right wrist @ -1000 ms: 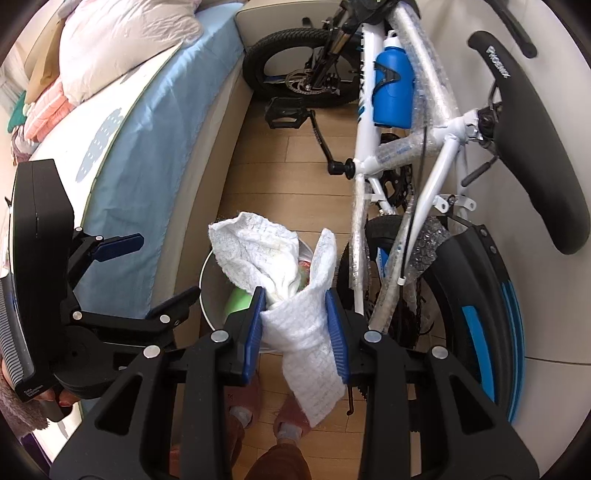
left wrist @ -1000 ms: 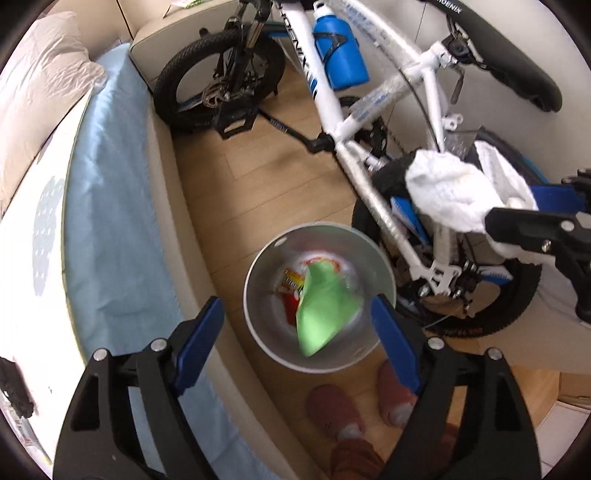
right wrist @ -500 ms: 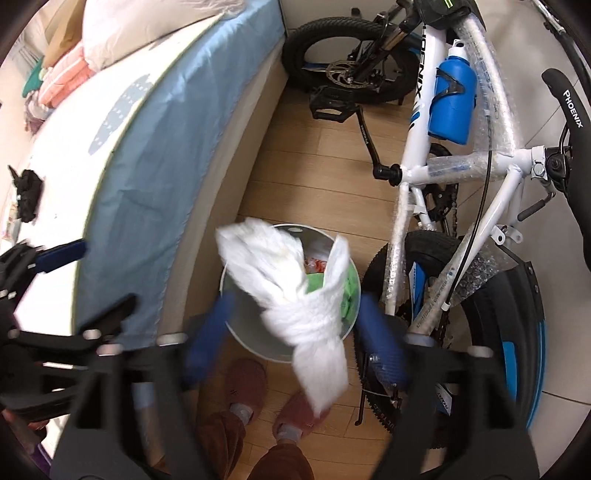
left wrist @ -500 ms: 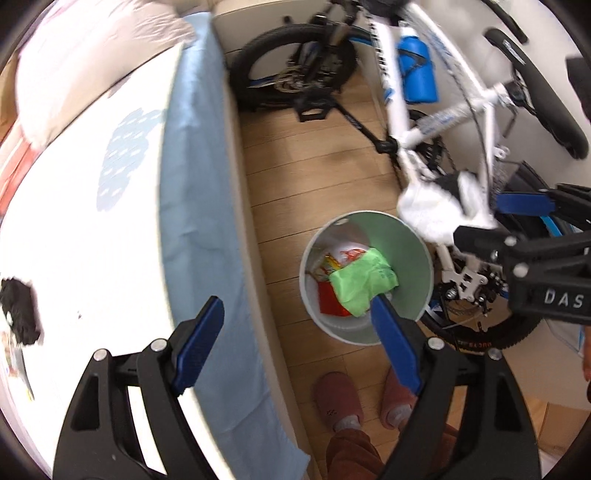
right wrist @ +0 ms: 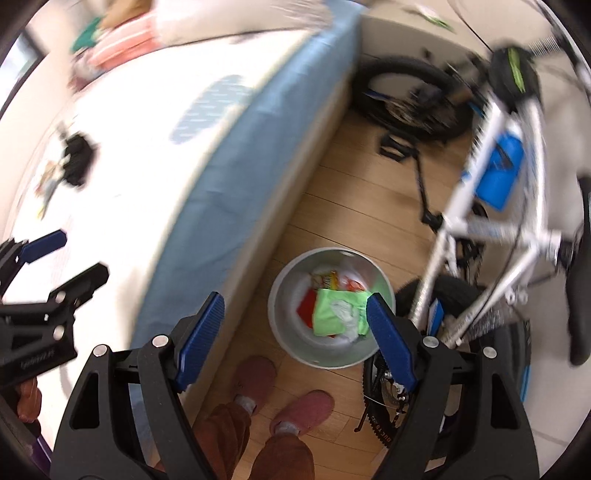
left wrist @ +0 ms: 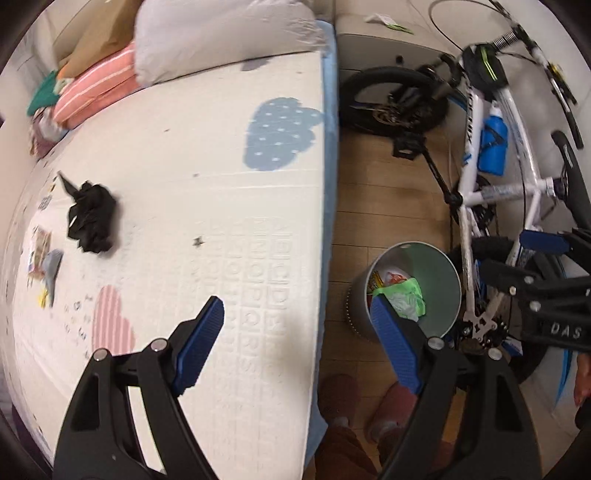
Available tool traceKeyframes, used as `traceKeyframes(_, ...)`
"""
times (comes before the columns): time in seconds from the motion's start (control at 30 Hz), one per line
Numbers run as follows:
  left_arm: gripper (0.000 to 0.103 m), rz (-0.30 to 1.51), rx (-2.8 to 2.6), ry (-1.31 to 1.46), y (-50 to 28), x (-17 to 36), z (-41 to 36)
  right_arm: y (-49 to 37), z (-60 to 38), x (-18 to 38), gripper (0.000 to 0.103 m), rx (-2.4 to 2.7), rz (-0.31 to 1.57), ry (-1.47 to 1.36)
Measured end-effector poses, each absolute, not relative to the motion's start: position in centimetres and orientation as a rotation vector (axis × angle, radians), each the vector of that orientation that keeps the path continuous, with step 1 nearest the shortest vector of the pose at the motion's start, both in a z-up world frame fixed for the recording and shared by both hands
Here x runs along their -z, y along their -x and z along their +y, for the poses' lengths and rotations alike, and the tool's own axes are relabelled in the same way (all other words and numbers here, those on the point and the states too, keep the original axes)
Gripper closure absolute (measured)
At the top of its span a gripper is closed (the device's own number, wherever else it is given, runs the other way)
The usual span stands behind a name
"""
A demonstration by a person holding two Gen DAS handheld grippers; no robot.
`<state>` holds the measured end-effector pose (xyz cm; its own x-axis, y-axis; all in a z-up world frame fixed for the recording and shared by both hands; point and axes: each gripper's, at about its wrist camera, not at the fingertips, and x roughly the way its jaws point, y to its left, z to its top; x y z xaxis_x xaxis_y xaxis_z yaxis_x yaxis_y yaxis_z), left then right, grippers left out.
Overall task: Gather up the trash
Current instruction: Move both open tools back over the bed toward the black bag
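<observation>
A round grey trash bin (right wrist: 284,295) stands on the wood floor between the bed and the bicycle; it also shows in the left wrist view (left wrist: 448,266). Inside lie a green wrapper (right wrist: 327,312), a crumpled white tissue (right wrist: 345,312) and red and yellow wrappers (right wrist: 325,280). My right gripper (right wrist: 293,334) is open and empty above the bin's near rim. My left gripper (left wrist: 295,339) is open and empty over the bed's edge. On the bed lie a crumpled black bag (left wrist: 92,218) and small wrappers (left wrist: 42,254).
A white bicycle (right wrist: 491,206) with a blue bottle (right wrist: 498,177) stands right of the bin. The bed (left wrist: 184,184) with blue sheet sides carries pillows (left wrist: 207,33) at the far end. The person's pink slippers (right wrist: 280,391) stand near the bin.
My right gripper opened and the white tissue dropped into the bin. My left gripper swung left from the bin toward the bed, bringing the black bag into view.
</observation>
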<state>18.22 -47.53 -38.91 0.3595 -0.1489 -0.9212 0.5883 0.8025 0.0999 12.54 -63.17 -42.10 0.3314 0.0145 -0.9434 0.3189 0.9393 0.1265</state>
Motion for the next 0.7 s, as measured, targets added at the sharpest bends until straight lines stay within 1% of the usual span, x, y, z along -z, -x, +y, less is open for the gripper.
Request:
traceKeyframes(0.1,0.021,1.106,0.412,-0.393,-18.5,35.6,-43.9,-13.8,-59.7,38.6,0.027,0.126,1.229,-0.233)
traceKeyframes(0.33,0.021,1.073,0.203,-0.290,-19.3,26.9,-34.6,-16.9,-50.2,28.8,0.027,-0.089,1.153,-0.054)
traceKeyframes(0.57,0.021,1.009,0.053,-0.205,-20.1,18.8,-26.6,-21.1,-41.8,19.3,0.027,-0.216,1.042,0.040)
traceKeyframes(0.7,0.021,0.978,0.003,-0.183,-20.9,15.6,-23.6,-22.9,-37.6,15.6,0.027,-0.268,1.007,0.073)
